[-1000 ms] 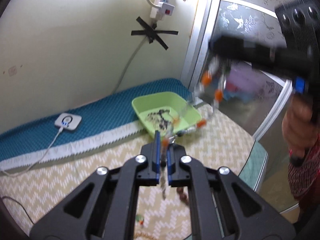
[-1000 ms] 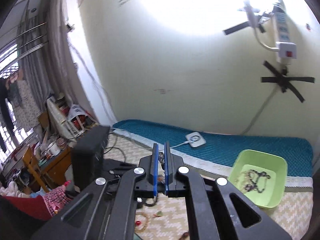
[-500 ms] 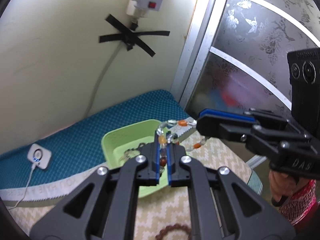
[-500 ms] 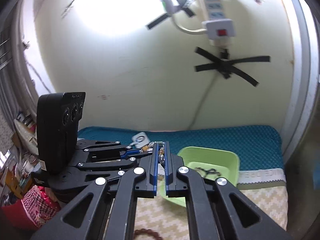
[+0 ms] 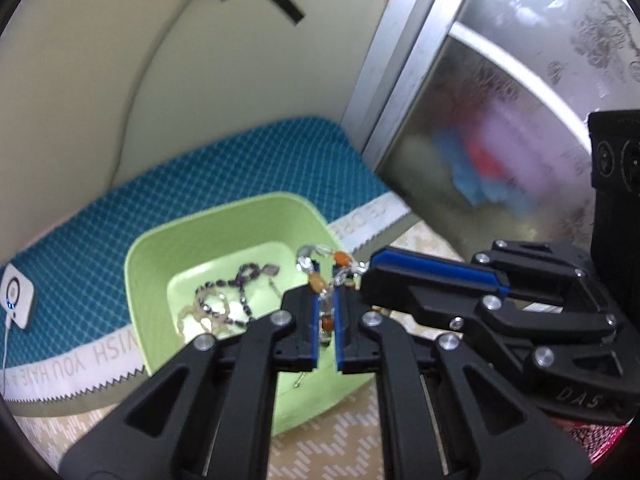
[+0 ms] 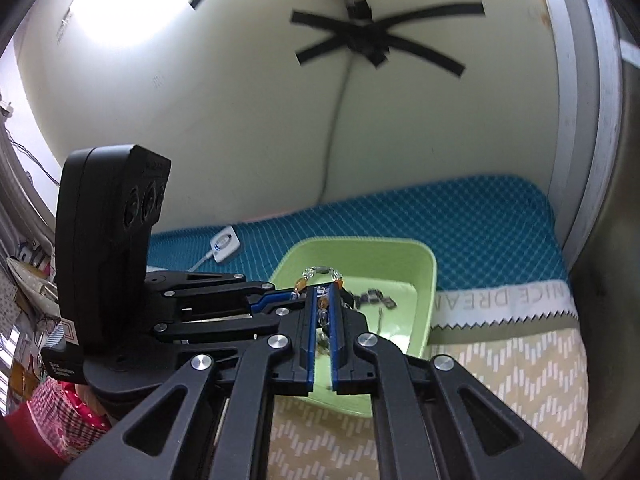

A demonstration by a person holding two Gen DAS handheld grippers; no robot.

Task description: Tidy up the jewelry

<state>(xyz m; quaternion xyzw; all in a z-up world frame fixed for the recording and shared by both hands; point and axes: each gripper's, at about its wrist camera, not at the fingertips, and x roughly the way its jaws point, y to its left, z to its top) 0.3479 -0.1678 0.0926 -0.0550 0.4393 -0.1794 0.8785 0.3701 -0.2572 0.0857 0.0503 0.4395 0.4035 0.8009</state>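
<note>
Both grippers hovered together over the light green tray (image 5: 224,232), sharing one beaded necklace (image 5: 326,280) of orange and clear beads. The left gripper (image 5: 327,300) had its blue-lined fingers (image 5: 315,320) nearly closed, pinching a strand of the necklace, with an orange bead caught between them. The right gripper (image 6: 325,304), coming in from the right in the left wrist view, likewise held its fingers (image 6: 310,320) narrowly together on the same necklace, whose free loop arched just past both fingertips above the tray. Inside the tray lay a dark purple beaded chain (image 5: 236,292) tangled with a pale one. The tray sat on a teal quilted mat (image 6: 480,216) on a chevron-patterned bed cover (image 6: 500,380), near the wall. A small white charger puck (image 5: 16,296) rested on the mat to the left, well apart from the tray
</note>
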